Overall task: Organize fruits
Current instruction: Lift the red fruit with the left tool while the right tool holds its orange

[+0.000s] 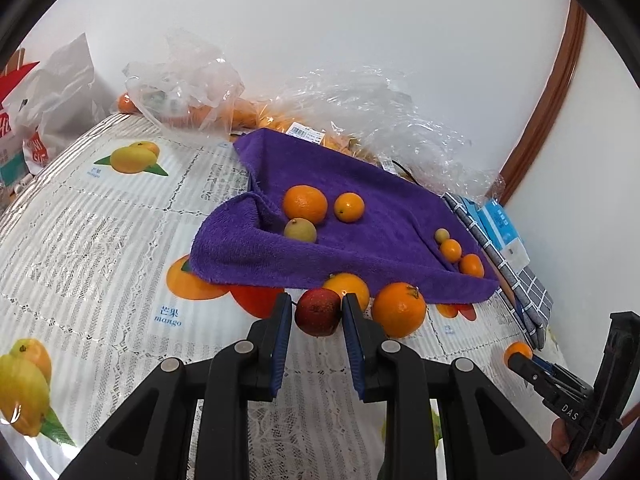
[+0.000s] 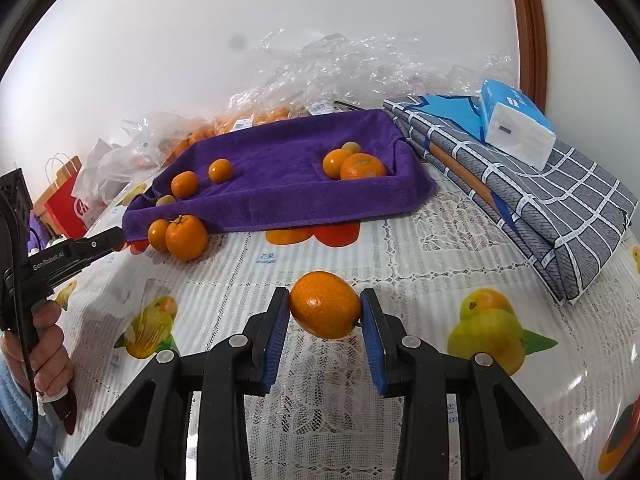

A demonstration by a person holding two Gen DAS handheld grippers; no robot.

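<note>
My left gripper [image 1: 317, 312] is shut on a dark red fruit [image 1: 319, 311], held just in front of the purple towel [image 1: 344, 240]. Two oranges [image 1: 399, 309] lie on the table beside it, at the towel's near edge. On the towel lie two oranges [image 1: 305, 204], a greenish fruit [image 1: 300, 230], and at its right end three small fruits [image 1: 451, 249]. My right gripper [image 2: 325, 306] is shut on a small orange [image 2: 325, 305], held above the tablecloth. The right wrist view shows the towel [image 2: 280, 184] with its fruits, and the left gripper [image 2: 116, 238] at its left corner.
Clear plastic bags of oranges [image 1: 304, 120] lie behind the towel along the wall. A folded grey checked cloth [image 2: 540, 196] with a tissue pack [image 2: 516, 124] sits right of the towel. Paper bags [image 1: 24, 120] stand at the far left. The table has a fruit-print cloth [image 1: 100, 240].
</note>
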